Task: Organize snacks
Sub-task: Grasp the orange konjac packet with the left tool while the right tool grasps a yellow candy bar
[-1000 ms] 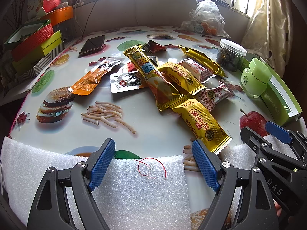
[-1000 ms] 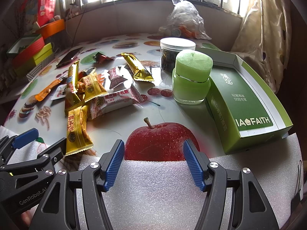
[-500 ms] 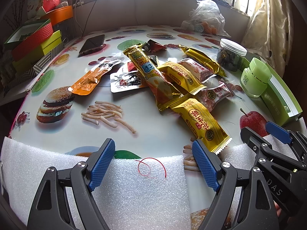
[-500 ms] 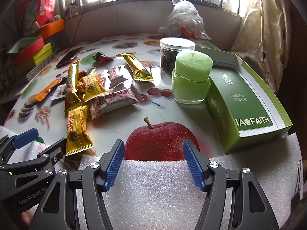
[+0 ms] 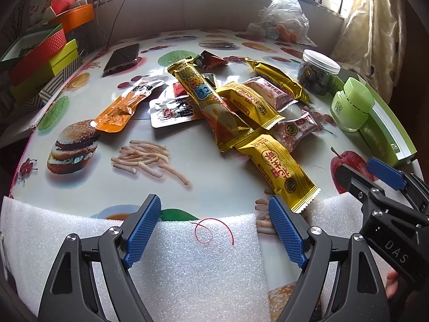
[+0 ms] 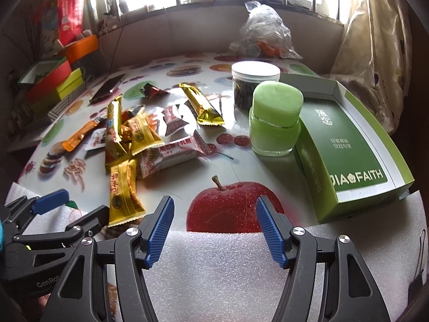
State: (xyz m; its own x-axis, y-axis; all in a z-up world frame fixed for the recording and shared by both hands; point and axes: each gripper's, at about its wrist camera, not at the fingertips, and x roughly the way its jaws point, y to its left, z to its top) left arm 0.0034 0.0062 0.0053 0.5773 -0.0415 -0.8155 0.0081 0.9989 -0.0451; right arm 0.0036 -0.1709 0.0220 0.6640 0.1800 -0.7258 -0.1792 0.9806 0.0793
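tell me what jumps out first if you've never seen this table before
A jumbled pile of snack packets, mostly shiny gold and yellow, lies mid-table on a cloth printed with a burger and an apple. To its right stand a green jar and a dark-filled jar with a white lid, beside an open green box. Both the left gripper and right gripper are open and empty over white foam at the near edge.

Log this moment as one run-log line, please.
phase: before first pick | left gripper: open, holding nothing | right gripper: open, holding nothing | snack packets: piled loose on table
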